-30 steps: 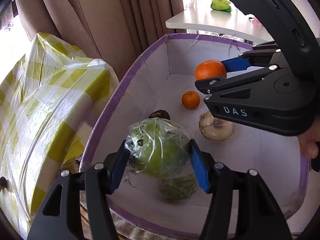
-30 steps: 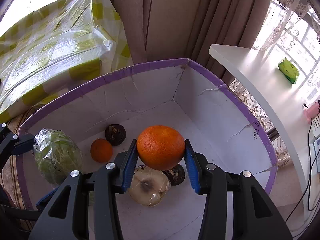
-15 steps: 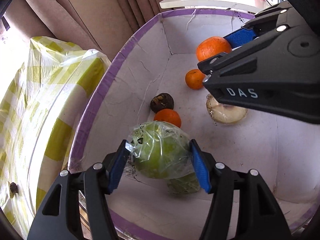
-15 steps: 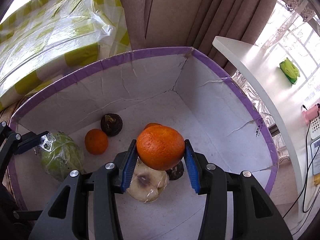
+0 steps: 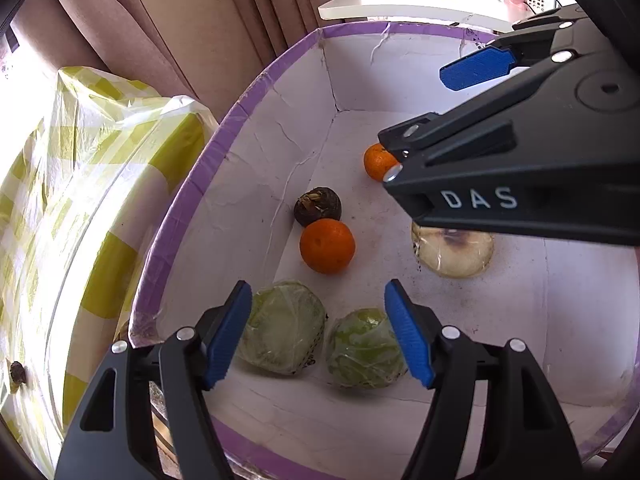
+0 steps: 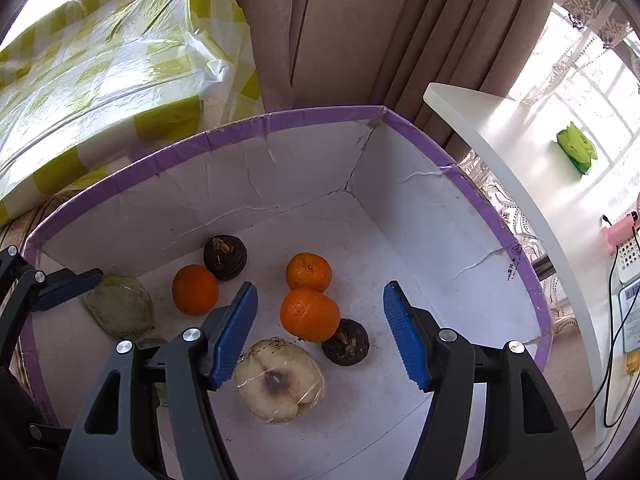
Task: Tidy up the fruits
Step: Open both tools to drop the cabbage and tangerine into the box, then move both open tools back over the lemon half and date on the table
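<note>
Two curtains [image 6: 320,32] hang behind purple-rimmed white box [image 6: 280,120].

In the left wrist view, the right claw [image 5: 420,116] covered the top of the wrapped pale fruit half [image 5: 452,254] and one side of the far orange [image 5: 378,162]. In the right wrist view, the left claw [image 6: 60,292] hid part of a wrapped green cabbage [image 6: 120,310]; the second cabbage [image 6: 154,343] barely peeked out behind the right claw's blue pad [image 6: 234,336]
</note>
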`<state>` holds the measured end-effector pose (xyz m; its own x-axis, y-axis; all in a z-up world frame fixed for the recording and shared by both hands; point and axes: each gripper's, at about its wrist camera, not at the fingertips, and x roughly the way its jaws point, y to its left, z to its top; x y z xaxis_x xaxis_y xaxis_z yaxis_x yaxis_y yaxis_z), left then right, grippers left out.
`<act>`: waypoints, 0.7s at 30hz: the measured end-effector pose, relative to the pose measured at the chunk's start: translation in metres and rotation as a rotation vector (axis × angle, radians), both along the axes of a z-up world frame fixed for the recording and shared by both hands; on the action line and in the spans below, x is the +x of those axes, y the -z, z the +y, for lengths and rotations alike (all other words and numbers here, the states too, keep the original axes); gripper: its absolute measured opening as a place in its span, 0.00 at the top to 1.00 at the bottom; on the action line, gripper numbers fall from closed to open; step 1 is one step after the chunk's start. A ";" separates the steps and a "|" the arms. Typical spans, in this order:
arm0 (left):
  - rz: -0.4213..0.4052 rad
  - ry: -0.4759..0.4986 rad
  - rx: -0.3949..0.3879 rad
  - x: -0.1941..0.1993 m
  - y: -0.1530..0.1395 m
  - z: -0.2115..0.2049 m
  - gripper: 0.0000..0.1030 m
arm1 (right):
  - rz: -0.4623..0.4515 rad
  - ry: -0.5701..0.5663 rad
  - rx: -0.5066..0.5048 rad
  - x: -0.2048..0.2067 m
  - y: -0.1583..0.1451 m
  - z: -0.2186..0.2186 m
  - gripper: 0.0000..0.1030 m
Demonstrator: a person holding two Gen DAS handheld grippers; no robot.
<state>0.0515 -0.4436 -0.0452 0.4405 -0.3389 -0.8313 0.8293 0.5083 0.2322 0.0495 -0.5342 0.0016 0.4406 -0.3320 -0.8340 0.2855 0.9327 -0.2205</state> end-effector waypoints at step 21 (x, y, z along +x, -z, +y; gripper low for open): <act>-0.023 -0.039 -0.167 -0.005 -0.030 0.026 0.24 | -0.033 -0.012 -0.015 -0.003 -0.005 0.003 0.32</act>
<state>0.0469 -0.4178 -0.0155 0.4742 -0.4539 -0.7544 0.8035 0.5734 0.1601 0.0467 -0.5310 0.0067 0.4719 -0.3389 -0.8139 0.2813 0.9328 -0.2254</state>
